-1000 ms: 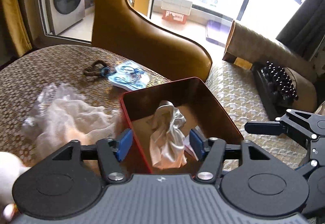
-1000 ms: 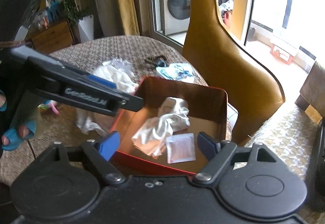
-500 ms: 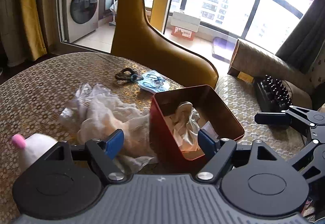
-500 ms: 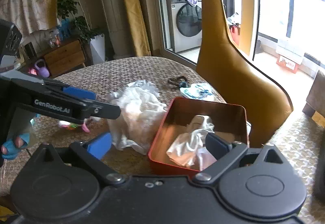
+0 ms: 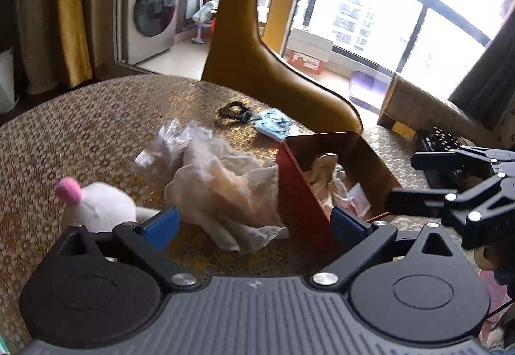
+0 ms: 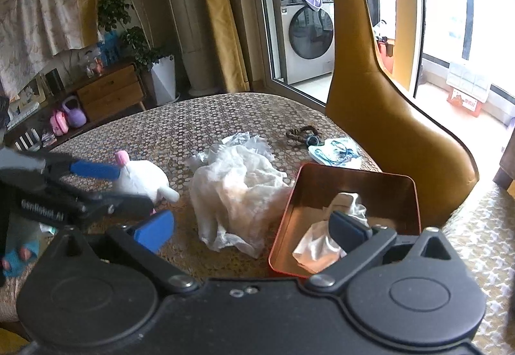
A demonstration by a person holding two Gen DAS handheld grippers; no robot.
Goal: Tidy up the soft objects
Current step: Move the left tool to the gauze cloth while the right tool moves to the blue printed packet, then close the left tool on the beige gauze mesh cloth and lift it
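Note:
A red tin (image 5: pixel 302 194) (image 6: pixel 354 174) sits on the patterned table with a silky white cloth (image 5: pixel 325 174) (image 6: pixel 322 245) and a small sachet (image 5: pixel 359 198) inside. Left of it lie a crumpled gauzy white cloth (image 5: pixel 222 181) (image 6: pixel 238 190) and a white plush toy with a pink tip (image 5: pixel 99 203) (image 6: pixel 141 177). My left gripper (image 5: pixel 254 226) hovers over the gauzy cloth, jaws opening, nothing between them. My right gripper (image 6: pixel 251 229) hangs near the tin's front-left corner, jaws also opening and empty.
A blue mask packet (image 5: pixel 273 124) (image 6: pixel 334 152) and a brown hair tie (image 5: pixel 230 111) (image 6: pixel 302 132) lie at the table's far edge. A tall yellow chair back (image 5: pixel 257 65) (image 6: pixel 386 113) rises behind the tin. A black studded object (image 5: pixel 441 139) rests on the seat at right.
Both grippers have drawn back and up from the tin with their jaws widening. The left one swung left, bringing the gauzy cloth and the plush toy into view.

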